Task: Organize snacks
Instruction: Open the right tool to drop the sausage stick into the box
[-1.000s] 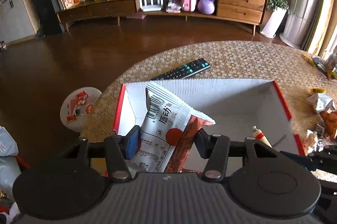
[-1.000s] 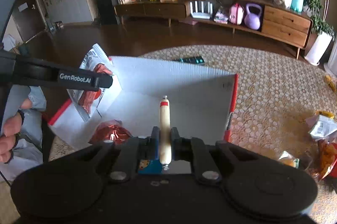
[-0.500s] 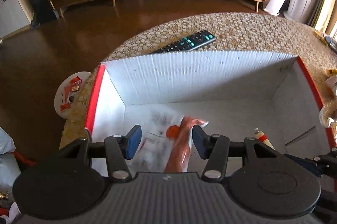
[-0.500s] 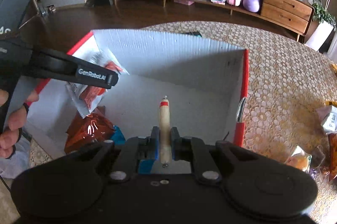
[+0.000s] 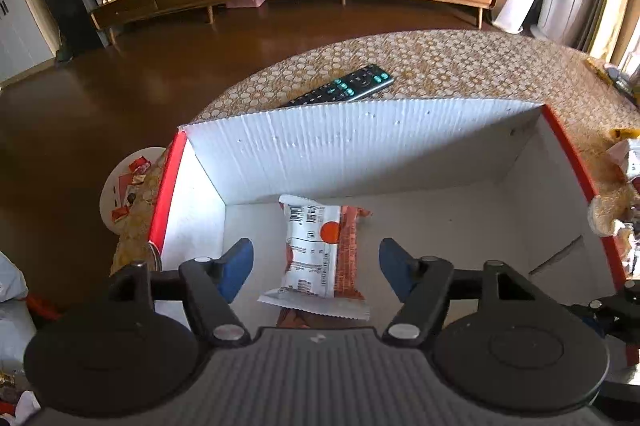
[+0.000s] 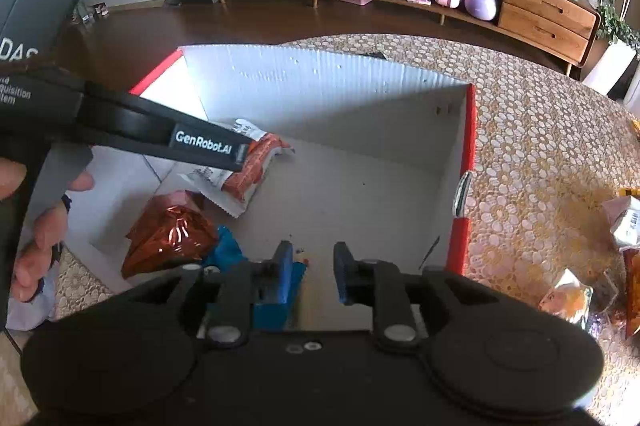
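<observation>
- The step in hand was the release: both claws hung over the open box (image 5: 400, 142) on the desk (image 5: 440, 66), each letting a snack go into it.
- The left claw (image 5: 316, 266) was opening, its blue pads well apart. The white-and-orange packet (image 5: 316, 250) lay flat on the box floor between and below them, touched by neither pad.
- The right claw (image 6: 310, 272) was also opening, only a narrow gap so far. Nothing was pinched between the pads; a blurred pale streak in the gap may have been a snack dropping, but I could not tell.
- In the right view the packet (image 6: 248, 166) sat toward the left half of the box, with a shiny red bag (image 6: 168, 230) and a blue wrapper (image 6: 224, 250) nearer the near wall.
- To do it well, I judged each claw should open fully before lifting, so no wrapper edge snags on a pad and gets dragged back out.
- Lifting straight up would suit, as the left claw's arm (image 6: 160, 134) reached across the box close above the packet.
- The right half of the box floor was bare, so later snacks could go there rather than pile on the left.
- More snacks (image 6: 568, 298) waited loose on the desk to the right of the box; the task looked well short of done.
- The remote (image 5: 344, 88) lay behind the box's far wall, clear of the work.
</observation>
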Demonstrator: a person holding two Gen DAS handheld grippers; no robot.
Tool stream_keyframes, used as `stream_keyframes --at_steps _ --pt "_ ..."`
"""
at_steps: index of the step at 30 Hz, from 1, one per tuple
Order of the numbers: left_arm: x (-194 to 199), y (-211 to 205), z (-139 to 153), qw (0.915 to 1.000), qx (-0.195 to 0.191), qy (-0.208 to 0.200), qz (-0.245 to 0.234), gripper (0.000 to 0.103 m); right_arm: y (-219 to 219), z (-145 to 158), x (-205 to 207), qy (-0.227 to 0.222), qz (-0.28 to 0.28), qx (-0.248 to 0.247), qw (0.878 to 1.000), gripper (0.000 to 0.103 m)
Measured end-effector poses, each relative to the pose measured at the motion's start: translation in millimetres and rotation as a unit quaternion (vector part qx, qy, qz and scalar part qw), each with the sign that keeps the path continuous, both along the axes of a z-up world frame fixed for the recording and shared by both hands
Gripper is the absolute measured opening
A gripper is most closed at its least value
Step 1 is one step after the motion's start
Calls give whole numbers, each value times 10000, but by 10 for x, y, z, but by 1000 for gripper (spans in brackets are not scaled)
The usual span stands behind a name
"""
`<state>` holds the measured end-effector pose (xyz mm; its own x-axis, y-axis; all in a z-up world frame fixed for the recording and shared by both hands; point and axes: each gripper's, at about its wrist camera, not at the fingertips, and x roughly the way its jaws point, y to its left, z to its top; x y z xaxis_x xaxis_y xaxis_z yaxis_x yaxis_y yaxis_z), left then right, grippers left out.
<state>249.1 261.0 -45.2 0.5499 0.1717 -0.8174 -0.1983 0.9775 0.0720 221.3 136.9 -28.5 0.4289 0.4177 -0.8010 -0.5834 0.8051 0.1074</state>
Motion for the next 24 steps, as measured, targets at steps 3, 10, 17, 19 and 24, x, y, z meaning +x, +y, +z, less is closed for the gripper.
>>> stream_keyframes --at_steps 3,10,17,19,24 --pt "-64 -35 65 10000 -7 -71 -10 69 -64 62 -40 -59 1 40 10000 27" --pt "-292 -123 281 9988 -131 -458 -67 78 -181 237 -154 -196 -25 231 9995 46" --pt "-552 -233 496 9963 -196 -829 -117 78 -330 391 -328 -373 -7 393 9985 67" --pt "-643 -291 571 9948 -51 -1009 -117 78 -382 448 -387 -442 20 410 9982 72" --pt "-830 -472 701 9920 61 -1237 -258 78 -547 586 -520 -548 37 609 9966 85"
